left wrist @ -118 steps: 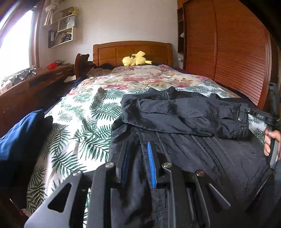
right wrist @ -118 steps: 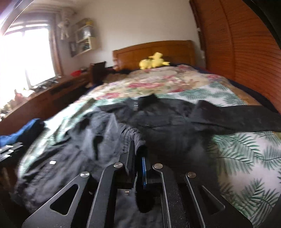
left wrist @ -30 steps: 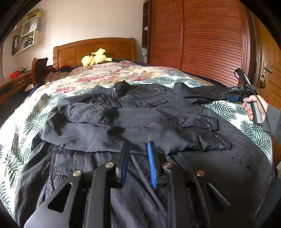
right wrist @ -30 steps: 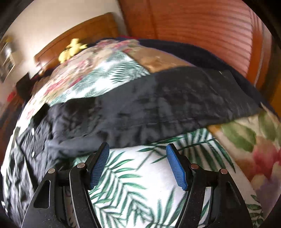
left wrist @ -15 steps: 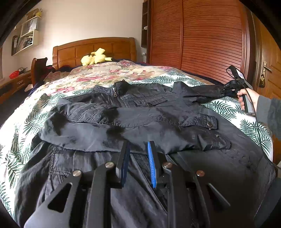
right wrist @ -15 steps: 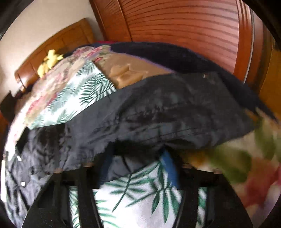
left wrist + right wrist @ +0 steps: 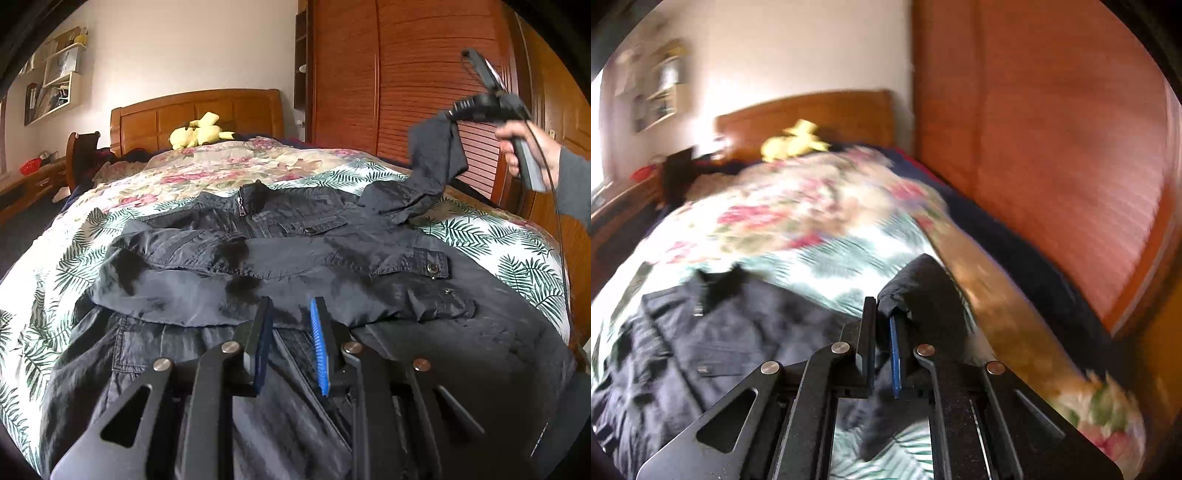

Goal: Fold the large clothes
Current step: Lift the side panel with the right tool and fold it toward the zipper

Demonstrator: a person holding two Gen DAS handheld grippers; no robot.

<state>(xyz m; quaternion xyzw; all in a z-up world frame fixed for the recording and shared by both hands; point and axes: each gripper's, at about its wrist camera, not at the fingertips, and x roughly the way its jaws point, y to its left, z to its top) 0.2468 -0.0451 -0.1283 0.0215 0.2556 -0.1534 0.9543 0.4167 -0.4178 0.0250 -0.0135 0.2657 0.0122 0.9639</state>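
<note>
A dark grey jacket (image 7: 295, 251) lies spread on the bed, its left sleeve folded across the chest. My left gripper (image 7: 290, 314) hovers over the jacket's lower front, jaws slightly apart with nothing between them. My right gripper (image 7: 882, 314) is shut on the cuff of the right sleeve (image 7: 923, 291). In the left wrist view the right gripper (image 7: 454, 114) holds that sleeve (image 7: 432, 166) lifted well above the bed at the right. The right wrist view is blurred.
The bed has a leaf and flower print cover (image 7: 221, 173) and a wooden headboard (image 7: 195, 114) with a yellow plush toy (image 7: 199, 129). A slatted wooden wardrobe (image 7: 388, 74) runs along the right side. Shelves (image 7: 55, 88) hang on the left wall.
My right gripper closed on the right sleeve's cuff and lifted it up off the bed. My left gripper stayed in place over the jacket.
</note>
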